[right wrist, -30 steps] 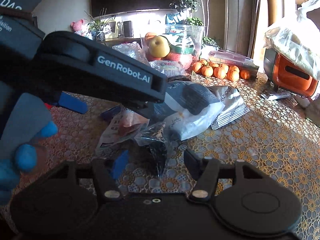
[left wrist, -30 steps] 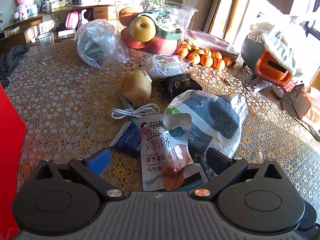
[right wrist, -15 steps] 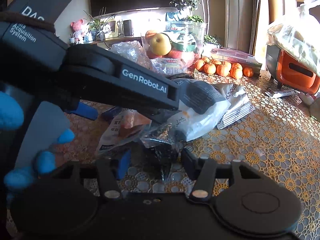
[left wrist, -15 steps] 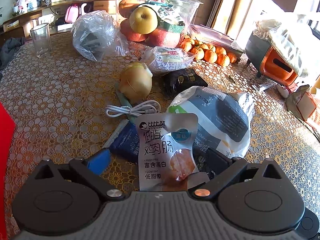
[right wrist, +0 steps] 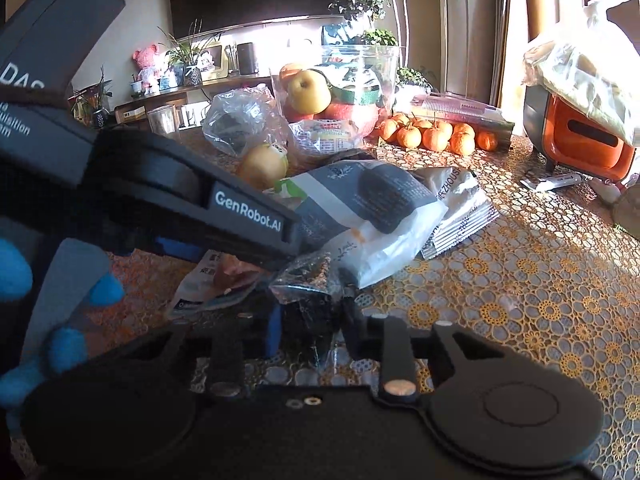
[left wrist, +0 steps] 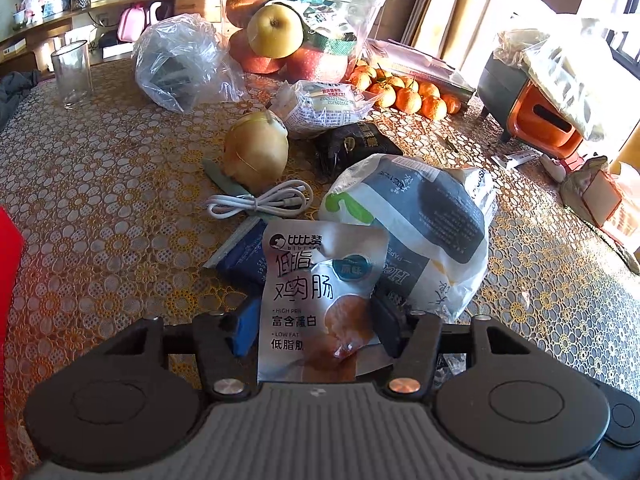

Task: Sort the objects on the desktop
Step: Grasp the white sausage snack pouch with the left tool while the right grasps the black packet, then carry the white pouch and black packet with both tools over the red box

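Observation:
A white snack pouch [left wrist: 320, 304] with dark lettering lies on the lace tablecloth [left wrist: 100, 200]. My left gripper [left wrist: 316, 328] straddles it, its jaws closing, and the blue and black pads press on the pouch's side edges. In the right wrist view, my right gripper [right wrist: 312, 326] is closing on a small dark packet in clear wrap [right wrist: 306, 300], with the pads against its sides. The left tool's black housing [right wrist: 160, 184] crosses that view, held by a hand in a blue-tipped glove [right wrist: 24, 320].
Just beyond the pouch lie a white-and-grey bag [left wrist: 420, 232], a blue packet [left wrist: 244, 260], a coiled white cable [left wrist: 260, 202] and a yellow fruit [left wrist: 256, 152]. Further back are tangerines [left wrist: 404, 94], a clear fruit bowl [left wrist: 352, 12], a glass [left wrist: 72, 72] and an orange appliance [left wrist: 536, 116].
Both pairs of jaws have narrowed. The left fingers came in from wide apart to the pouch's edges. The right fingers closed in on the dark packet.

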A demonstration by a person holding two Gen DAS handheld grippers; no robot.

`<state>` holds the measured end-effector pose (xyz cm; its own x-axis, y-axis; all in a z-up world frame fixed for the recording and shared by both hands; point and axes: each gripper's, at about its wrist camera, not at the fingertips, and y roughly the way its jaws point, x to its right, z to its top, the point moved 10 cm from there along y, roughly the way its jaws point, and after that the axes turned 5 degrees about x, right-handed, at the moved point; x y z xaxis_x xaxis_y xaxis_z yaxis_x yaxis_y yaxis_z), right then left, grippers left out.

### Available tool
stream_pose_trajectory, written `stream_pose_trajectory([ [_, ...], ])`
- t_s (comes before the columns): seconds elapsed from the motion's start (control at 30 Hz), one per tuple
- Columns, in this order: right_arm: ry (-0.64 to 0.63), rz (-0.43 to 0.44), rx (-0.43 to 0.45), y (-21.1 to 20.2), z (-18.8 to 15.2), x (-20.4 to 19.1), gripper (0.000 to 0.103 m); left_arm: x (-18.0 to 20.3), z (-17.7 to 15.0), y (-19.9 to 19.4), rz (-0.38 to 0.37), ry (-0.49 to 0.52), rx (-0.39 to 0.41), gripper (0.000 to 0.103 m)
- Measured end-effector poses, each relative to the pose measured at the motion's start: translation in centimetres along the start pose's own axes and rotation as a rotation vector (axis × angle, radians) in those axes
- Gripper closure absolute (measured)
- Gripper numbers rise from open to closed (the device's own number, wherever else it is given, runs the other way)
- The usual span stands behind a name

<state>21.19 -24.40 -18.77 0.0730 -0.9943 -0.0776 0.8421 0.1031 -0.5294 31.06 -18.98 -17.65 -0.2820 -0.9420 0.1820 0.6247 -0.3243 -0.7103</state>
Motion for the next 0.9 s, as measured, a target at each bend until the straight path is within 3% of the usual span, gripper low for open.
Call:
stream_pose_trajectory([
  [0.37, -0.011, -0.003, 0.017, -2.1, 0.8, -0.3, 0.077, -0.1, -0.6, -3.3, -0.021, -0.014, 0.025, 0.046],
  [0.9, -0.036, 0.037, 0.042, -7.0, 3.2, -3.3, 0.078, -2.3, -0.7, -12.1, -0.008, -0.078, 0.102, 0.046],
])
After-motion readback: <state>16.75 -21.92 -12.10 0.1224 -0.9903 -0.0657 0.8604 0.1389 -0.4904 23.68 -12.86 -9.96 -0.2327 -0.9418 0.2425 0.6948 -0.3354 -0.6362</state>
